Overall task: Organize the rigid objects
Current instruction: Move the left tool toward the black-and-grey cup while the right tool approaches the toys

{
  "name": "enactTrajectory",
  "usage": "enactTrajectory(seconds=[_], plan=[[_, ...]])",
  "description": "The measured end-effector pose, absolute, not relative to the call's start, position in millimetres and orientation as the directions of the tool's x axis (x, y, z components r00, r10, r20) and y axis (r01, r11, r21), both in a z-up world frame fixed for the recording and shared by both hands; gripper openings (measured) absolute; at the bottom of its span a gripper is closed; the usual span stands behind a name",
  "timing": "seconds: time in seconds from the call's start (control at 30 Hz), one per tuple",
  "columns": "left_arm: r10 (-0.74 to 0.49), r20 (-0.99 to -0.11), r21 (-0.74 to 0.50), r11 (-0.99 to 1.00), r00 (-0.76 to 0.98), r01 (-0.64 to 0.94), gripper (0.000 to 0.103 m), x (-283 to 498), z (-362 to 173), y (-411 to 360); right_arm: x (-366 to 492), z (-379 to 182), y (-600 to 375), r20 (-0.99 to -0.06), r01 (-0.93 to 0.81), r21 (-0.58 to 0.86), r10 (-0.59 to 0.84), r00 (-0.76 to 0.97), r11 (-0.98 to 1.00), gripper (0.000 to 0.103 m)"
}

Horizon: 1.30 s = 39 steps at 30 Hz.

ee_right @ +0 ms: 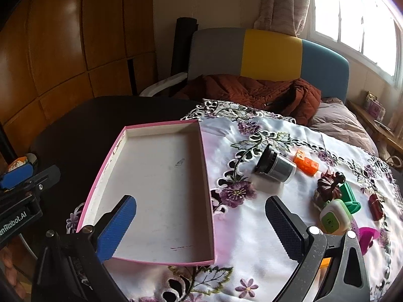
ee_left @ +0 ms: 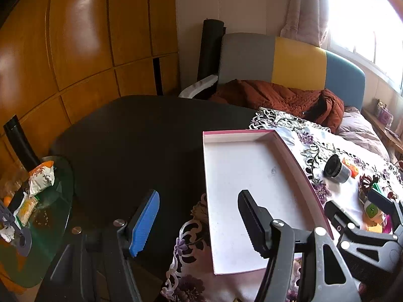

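I saw both claws, left point(ee_left: 199, 222) and right point(ee_right: 200, 229), released above the pink tray point(ee_right: 206, 176), small objects cluttered rightward, "Robot.AI" lettering point(ee_right: 12, 222) readable

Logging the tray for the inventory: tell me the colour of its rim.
The tray's rim is pink, its inside white. Best seen in the right wrist view.

The box point(ee_right: 156, 176) is white inside with a pink rim; the cloth point(ee_right: 252, 226) is white with purple flowers; the block point(ee_right: 306, 166) is orange; the table point(ee_right: 83, 125) is black.
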<state>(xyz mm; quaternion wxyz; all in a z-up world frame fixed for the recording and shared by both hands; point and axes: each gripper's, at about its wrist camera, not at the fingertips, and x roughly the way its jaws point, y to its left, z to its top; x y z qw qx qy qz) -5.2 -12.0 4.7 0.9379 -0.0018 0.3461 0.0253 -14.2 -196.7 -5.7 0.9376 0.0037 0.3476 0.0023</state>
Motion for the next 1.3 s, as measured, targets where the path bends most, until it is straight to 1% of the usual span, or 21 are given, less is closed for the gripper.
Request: enactTrajectory(seconds=[0.3, 0.37, 0.43, 0.5, 0.53, 0.67, 0.8, 0.9, 1.07, 1.13, 1.2, 1.3], plan=[[0.024, -0.665, 0.018, 1.0, 0.746, -0.016, 0.066, -3.5, -0.6, -18.8, -11.8, -2.9, -215.1, -0.647, 0.016, -0.001, -0.013, 0.762, 1.0, 0.103], [-0.014, -0.673, 0.001, 1.0, 0.74, 0.02, 0.066, -2.7, -2.1, -19.6, -10.8, -0.5, -222.2, -0.642, 0.019, -0.014, -0.024, 0.766, 1.0, 0.103], [-0.085, -0.679, -0.035, 0.996, 0.729, 0.083, 0.066, -2.0, -4.0, -20.3, -9.8, 3.7, -232.2, -0.633, 0.027, -0.024, -0.036, 0.773, 0.999, 0.103], [-0.183, -0.695, -0.088, 0.982, 0.695, 0.17, 0.066, -0.7, -7.0, -23.5, -8.0, 8.0, -244.5, -0.631, 0.038, -0.019, -0.041, 0.775, 0.999, 0.103], [-0.202, -0.702, -0.097, 0.977, 0.683, 0.189, 0.066, -0.3, -7.6, -26.3, -7.0, 10.4, -253.1, -0.629, 0.047, -0.014, -0.046, 0.776, 0.999, 0.103], [-0.216, -0.709, -0.08, 0.971, 0.671, 0.227, 0.066, -1.2, -8.5, -40.9, -4.4, 19.0, -285.3, -0.616, 0.102, -0.048, -0.11, 0.78, 0.994, 0.103], [-0.195, -0.713, -0.048, 0.972, 0.674, 0.23, 0.066, 0.7, -7.7, -52.0, -4.7, 24.9, -324.8, -0.606, 0.165, -0.054, -0.163, 0.778, 0.985, 0.103], [-0.214, -0.734, -0.053, 0.964, 0.644, 0.26, 0.066, 5.2, -12.4, -58.6, -3.0, 25.7, -360.4, -0.609, 0.228, -0.025, -0.196, 0.768, 0.973, 0.103], [-0.28, -0.768, -0.099, 0.941, 0.576, 0.325, 0.066, 12.6, -20.7, -70.6, -1.0, 11.3, -417.5, -0.632, 0.34, 0.004, -0.261, 0.73, 0.94, 0.103], [-0.296, -0.779, -0.121, 0.936, 0.553, 0.33, 0.066, 16.4, -22.5, -73.5, -2.0, 2.6, -439.2, -0.651, 0.396, 0.051, -0.27, 0.71, 0.917, 0.103], [-0.302, -0.788, -0.131, 0.934, 0.537, 0.332, 0.066, 22.0, -22.6, -76.7, -3.8, -1.8, -456.9, -0.673, 0.445, 0.137, -0.247, 0.698, 0.885, 0.103], [-0.328, -0.789, -0.149, 0.923, 0.52, 0.356, 0.066, 29.9, -18.5, -85.0, -10.0, -4.2, -475.2, -0.673, 0.476, 0.247, -0.204, 0.711, 0.844, 0.103]])
